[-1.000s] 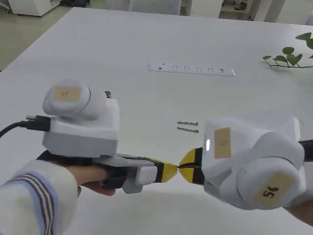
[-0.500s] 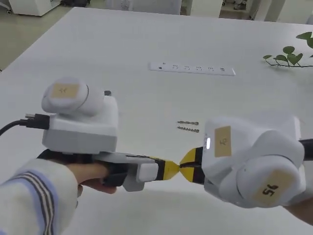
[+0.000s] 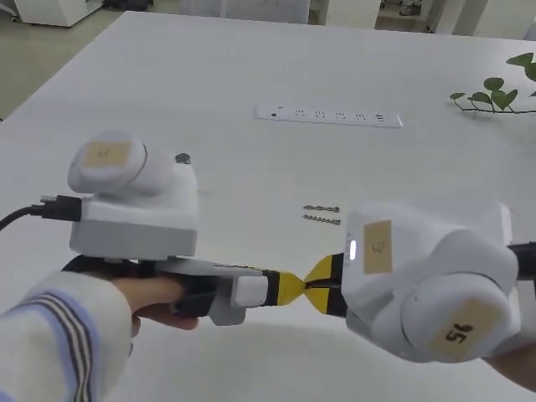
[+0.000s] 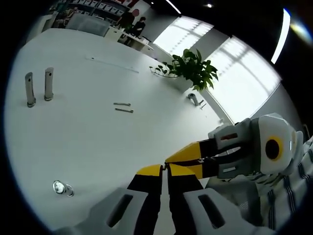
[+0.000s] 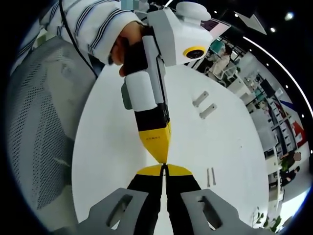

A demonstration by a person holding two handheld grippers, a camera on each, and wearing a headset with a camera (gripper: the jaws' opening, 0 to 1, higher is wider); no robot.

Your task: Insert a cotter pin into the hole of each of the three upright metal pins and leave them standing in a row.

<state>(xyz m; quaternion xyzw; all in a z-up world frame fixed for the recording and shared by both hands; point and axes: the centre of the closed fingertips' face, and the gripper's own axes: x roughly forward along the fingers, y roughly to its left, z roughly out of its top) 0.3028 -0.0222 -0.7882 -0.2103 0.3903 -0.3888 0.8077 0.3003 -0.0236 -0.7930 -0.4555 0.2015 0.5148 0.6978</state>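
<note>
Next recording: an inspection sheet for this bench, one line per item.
Surface: white table, clean where visible.
Job's things: two metal pins upright, side by side; two cotter pins lying loose, parallel.
Clutter: power strip; small shiny round piece, kind unclear.
Grippers: left gripper and right gripper with jaws shut, tips meeting; anything pinched is too small to tell.
Cables: black cable runs to the left gripper.
Surroundings: plant; grey mesh chair; people far off.
</note>
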